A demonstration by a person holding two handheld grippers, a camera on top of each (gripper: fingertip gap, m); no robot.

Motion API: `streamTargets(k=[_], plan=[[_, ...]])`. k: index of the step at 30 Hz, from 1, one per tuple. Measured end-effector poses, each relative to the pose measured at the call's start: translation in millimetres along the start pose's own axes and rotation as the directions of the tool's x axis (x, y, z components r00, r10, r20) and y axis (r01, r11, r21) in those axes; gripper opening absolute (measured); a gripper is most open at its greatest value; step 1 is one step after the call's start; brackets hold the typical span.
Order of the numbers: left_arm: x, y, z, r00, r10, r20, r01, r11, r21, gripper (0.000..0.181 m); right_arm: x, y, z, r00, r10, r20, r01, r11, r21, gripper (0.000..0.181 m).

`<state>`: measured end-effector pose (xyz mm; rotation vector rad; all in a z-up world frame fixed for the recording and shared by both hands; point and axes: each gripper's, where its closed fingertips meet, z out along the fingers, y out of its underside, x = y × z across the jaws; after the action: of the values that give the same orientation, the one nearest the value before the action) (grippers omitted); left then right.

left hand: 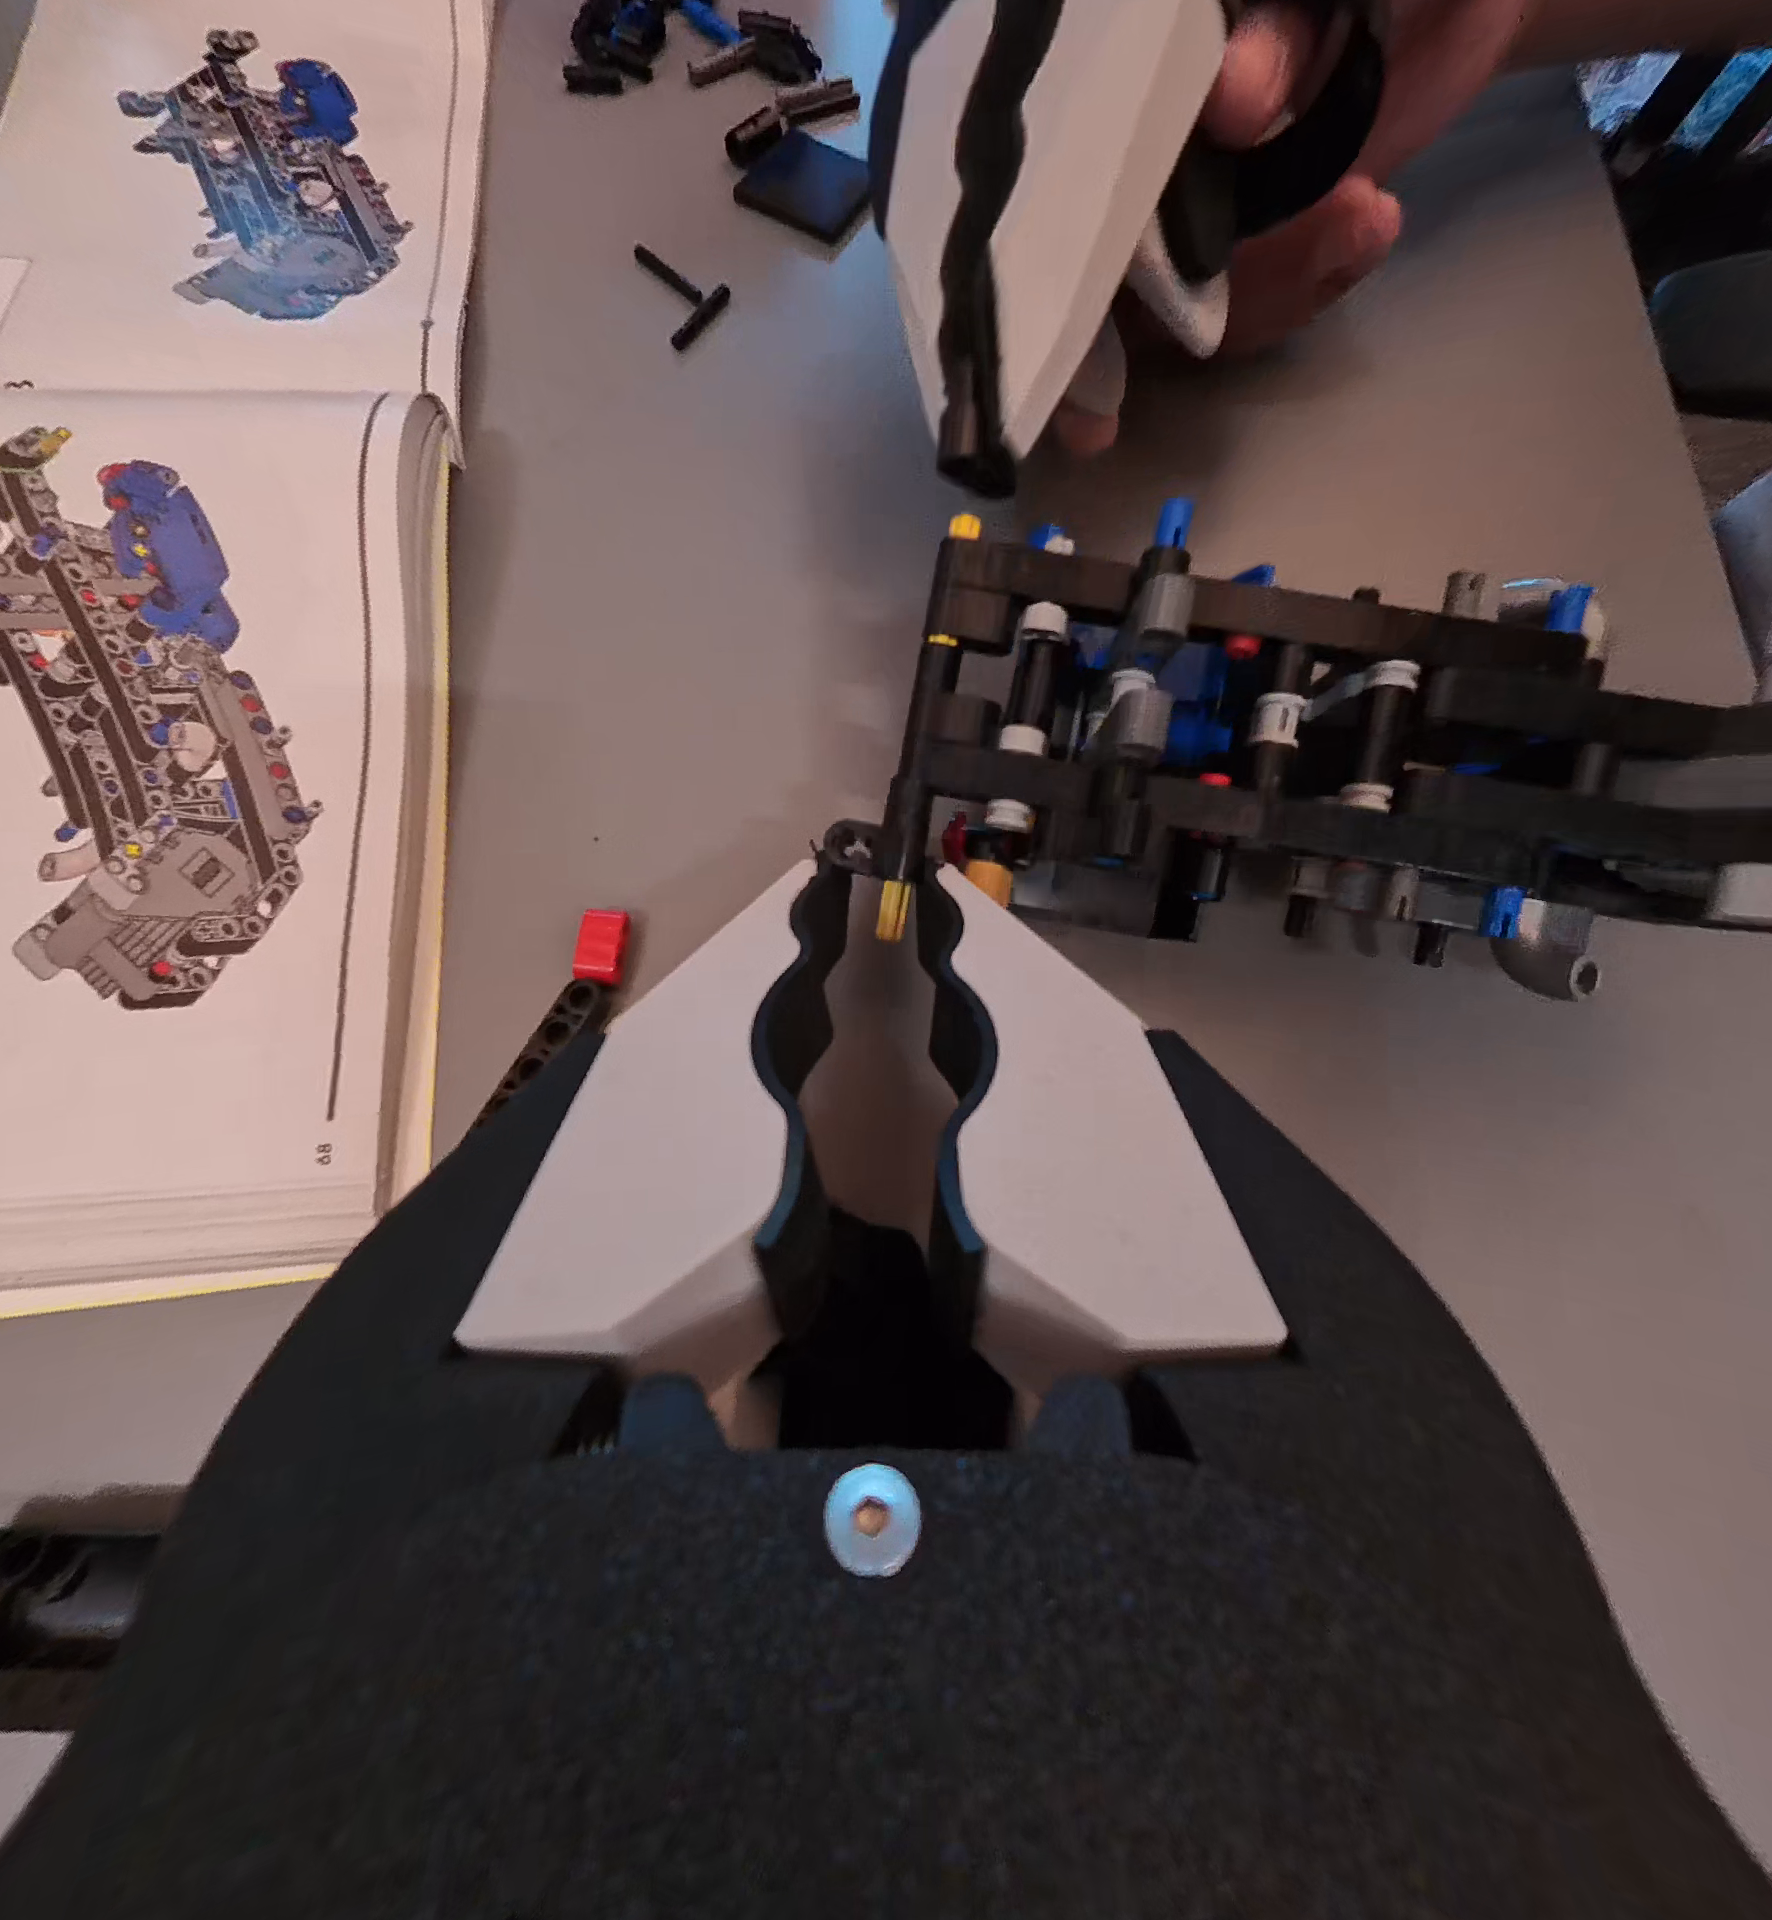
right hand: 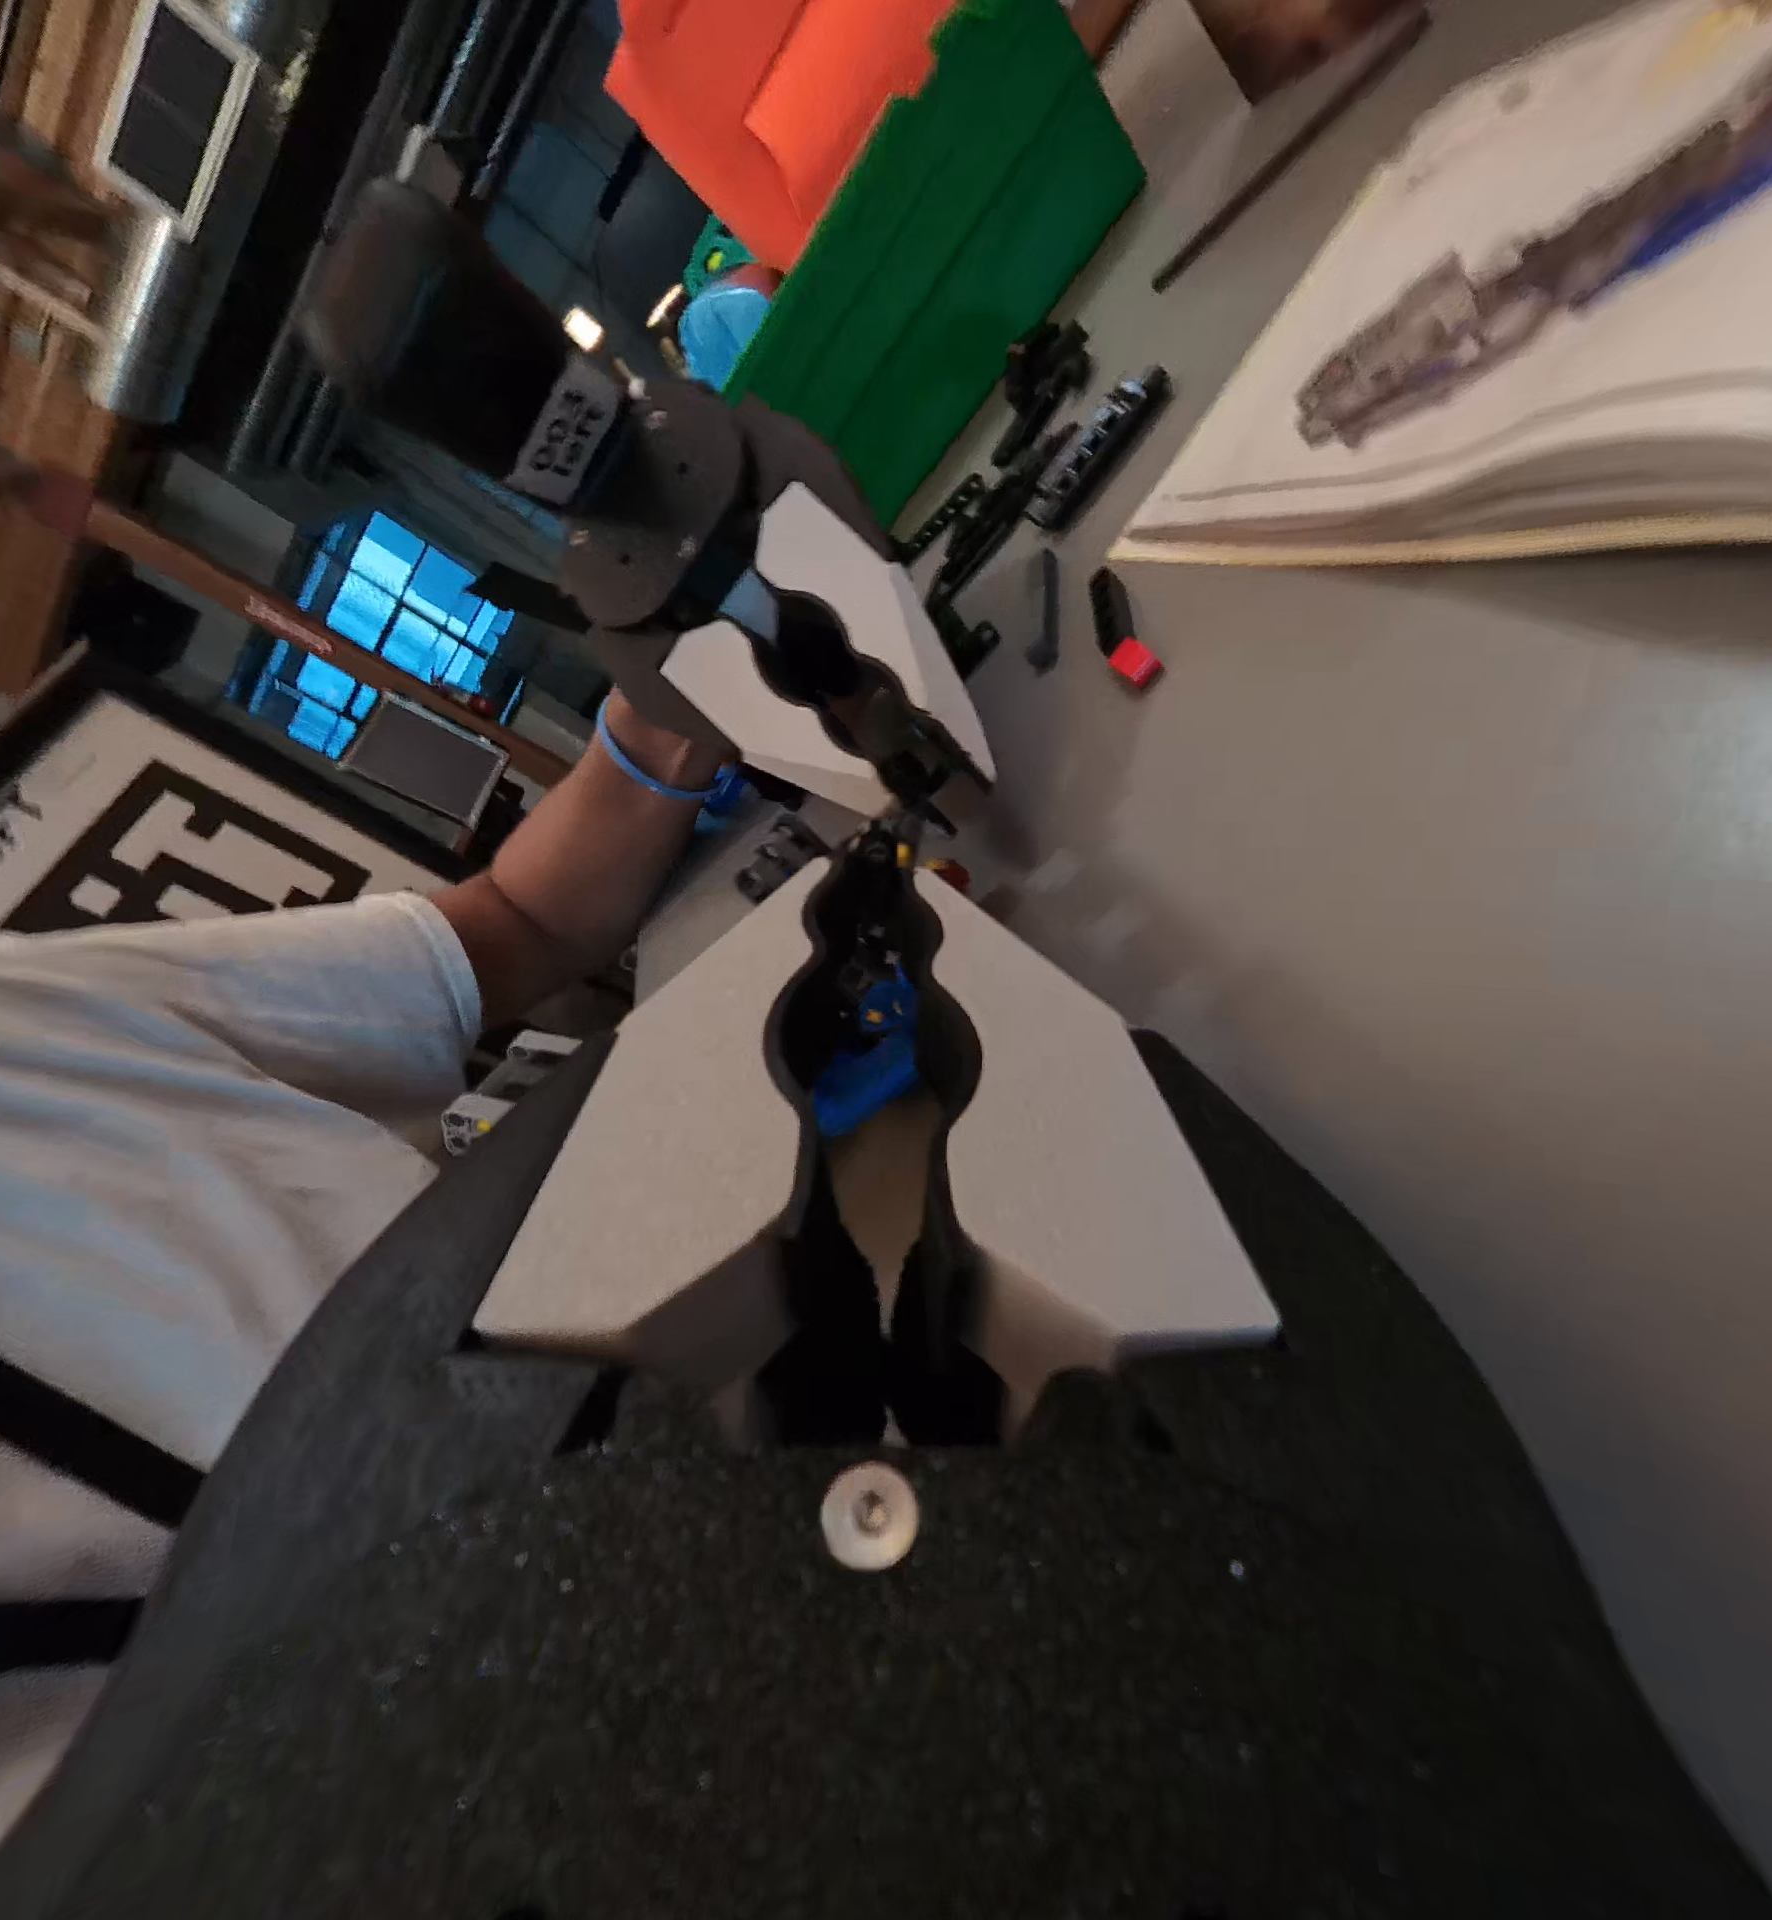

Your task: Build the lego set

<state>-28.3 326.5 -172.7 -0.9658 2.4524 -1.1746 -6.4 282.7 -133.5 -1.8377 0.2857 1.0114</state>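
The Lego assembly (left hand: 1277,727), black beams with blue, grey and red pins, hangs just above the grey table. My right gripper is shut on its right end, where the fingers (left hand: 1755,727) show. In the right wrist view this gripper (right hand: 871,862) clamps a blue part (right hand: 861,1081) of the assembly. My left gripper (left hand: 877,883) is shut on a small black piece with a yellow pin (left hand: 892,909), which touches the assembly's near left corner. The left gripper also shows in the right wrist view (right hand: 913,769), tip to tip with the right one.
An open instruction book (left hand: 186,831) lies at the left. A red brick (left hand: 601,943) and a black beam (left hand: 549,1039) lie beside it. Loose black parts (left hand: 716,62), a black axle piece (left hand: 684,296) and a dark blue tile (left hand: 804,177) lie at the back. A hand holds another white gripper-like piece (left hand: 1048,208) above the assembly. There is about 7 cm between the tips of the two grippers. To the red brick (left hand: 601,943): left tips about 5 cm, right tips about 10 cm. It is also in sight in the right wrist view (right hand: 1130,660).
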Motion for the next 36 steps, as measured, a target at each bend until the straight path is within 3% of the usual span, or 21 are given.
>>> streamTargets(k=[2,5,12,27,36], plan=[[1,-1,1,1.0,-0.006,-0.013,0.006,1.0,0.01,0.011,-2,-2,-2,0.987,-0.16,-0.018,0.16,0.987,-0.008,0.006],[2,0,3,1.0,-0.011,-0.029,0.012,1.0,0.017,0.011,1,-1,0,0.961,-0.271,-0.044,0.268,0.961,-0.066,0.006],[1,1,2,0.999,-0.026,-0.047,0.028,0.999,0.028,0.011,5,1,4,0.965,-0.261,-0.038,0.256,0.961,-0.104,0.006],[3,2,2,0.996,-0.05,-0.079,0.053,0.998,0.034,0.01,0,2,7,0.879,-0.471,-0.078,0.458,0.878,-0.141,0.006],[4,5,6,0.995,-0.052,-0.081,0.053,0.999,0.008,0.008,-4,11,7,0.885,-0.461,-0.057,0.447,0.879,-0.168,0.006]])
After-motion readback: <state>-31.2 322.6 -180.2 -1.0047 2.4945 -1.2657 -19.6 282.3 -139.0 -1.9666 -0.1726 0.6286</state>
